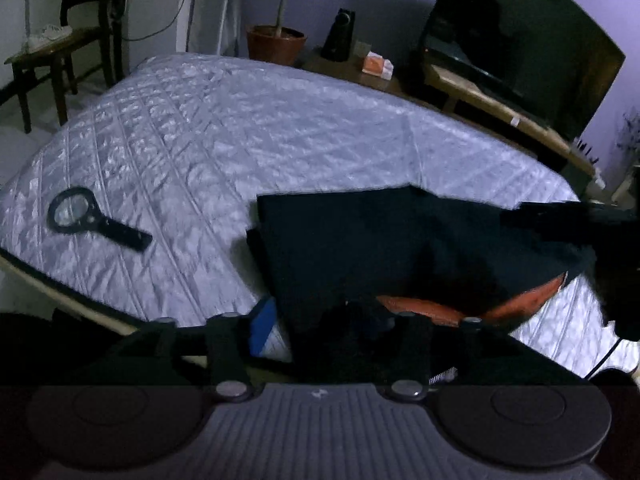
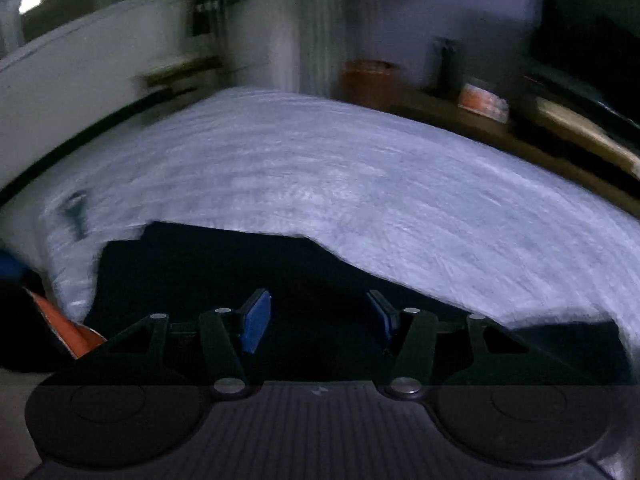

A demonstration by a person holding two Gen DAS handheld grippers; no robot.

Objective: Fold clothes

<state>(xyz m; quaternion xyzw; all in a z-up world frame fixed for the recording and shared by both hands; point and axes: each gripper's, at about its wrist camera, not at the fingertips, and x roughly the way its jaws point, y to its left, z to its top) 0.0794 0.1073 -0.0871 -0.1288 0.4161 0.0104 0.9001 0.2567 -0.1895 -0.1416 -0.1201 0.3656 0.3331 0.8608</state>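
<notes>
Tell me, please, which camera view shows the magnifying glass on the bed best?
The left wrist view: the magnifying glass lies sharp on the quilted bed, lens and handle both clear. The right wrist view shows only a small motion-blurred dark smear at its left edge.

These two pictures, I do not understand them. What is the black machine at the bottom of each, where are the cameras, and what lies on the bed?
Each picture comes from a camera fixed on a hand-held gripper, looking forward along its two fingers. A person holds one gripper in each hand; no robot arm is there.

The left wrist view shows the left gripper low over a dark garment on a quilted bed cover. Whether it grips the cloth is too dark to tell. Something orange shows at the garment's near edge. A magnifying glass lies apart on the left.

The right wrist view is blurred. The right gripper is open above the same garment, its blue pads apart, holding nothing.
</notes>
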